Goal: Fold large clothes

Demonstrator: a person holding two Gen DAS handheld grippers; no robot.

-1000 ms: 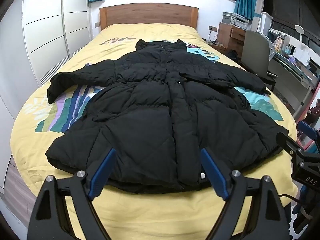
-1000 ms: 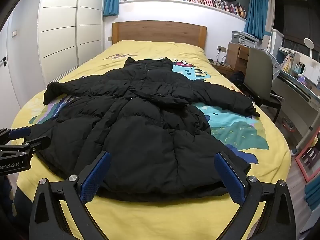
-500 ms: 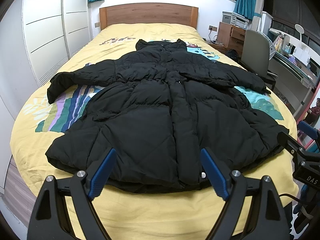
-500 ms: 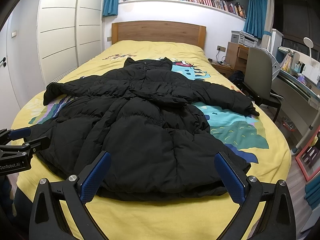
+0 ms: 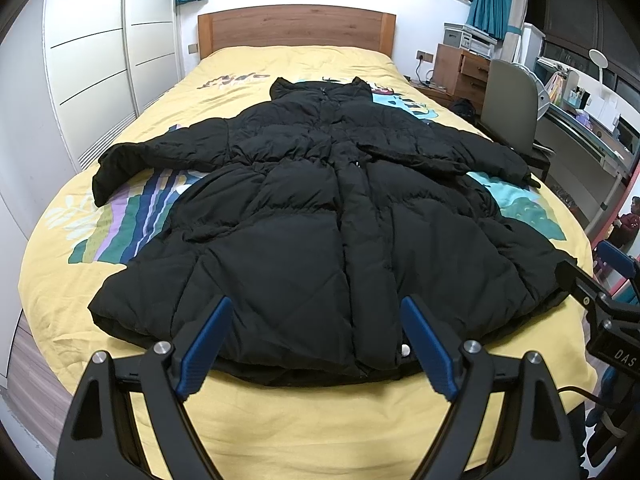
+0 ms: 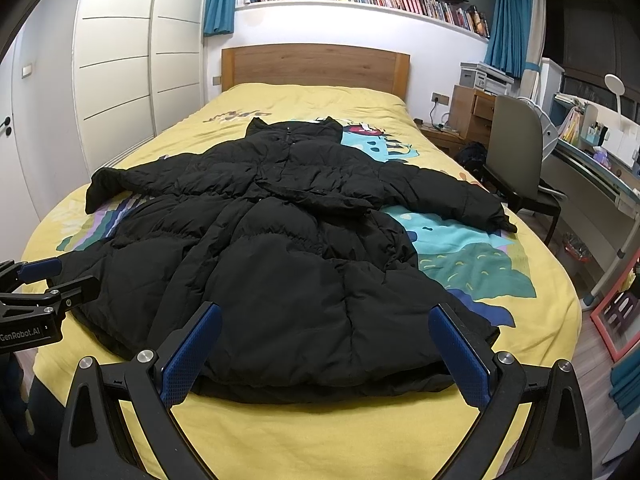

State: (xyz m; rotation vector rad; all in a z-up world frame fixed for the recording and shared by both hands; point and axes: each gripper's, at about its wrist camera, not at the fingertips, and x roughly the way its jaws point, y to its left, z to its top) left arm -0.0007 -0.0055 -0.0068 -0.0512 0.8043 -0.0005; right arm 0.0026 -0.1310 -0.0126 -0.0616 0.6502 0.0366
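A long black puffer coat (image 5: 320, 216) lies spread flat on the bed, front up, collar toward the headboard, both sleeves stretched out sideways. Its hem is nearest me. My left gripper (image 5: 316, 340) hovers open just above the hem's middle, holding nothing. In the right wrist view the same coat (image 6: 280, 248) fills the bed, and my right gripper (image 6: 326, 352) stands open over the hem's right part, also holding nothing. Each gripper shows at the edge of the other's view: the right gripper (image 5: 600, 292) and the left gripper (image 6: 36, 296).
The bed has a yellow patterned cover (image 5: 312, 420) and a wooden headboard (image 5: 296, 28). White wardrobe doors (image 5: 92, 60) line the left side. An office chair (image 6: 520, 152), a desk and a wooden nightstand (image 6: 468, 116) stand on the right.
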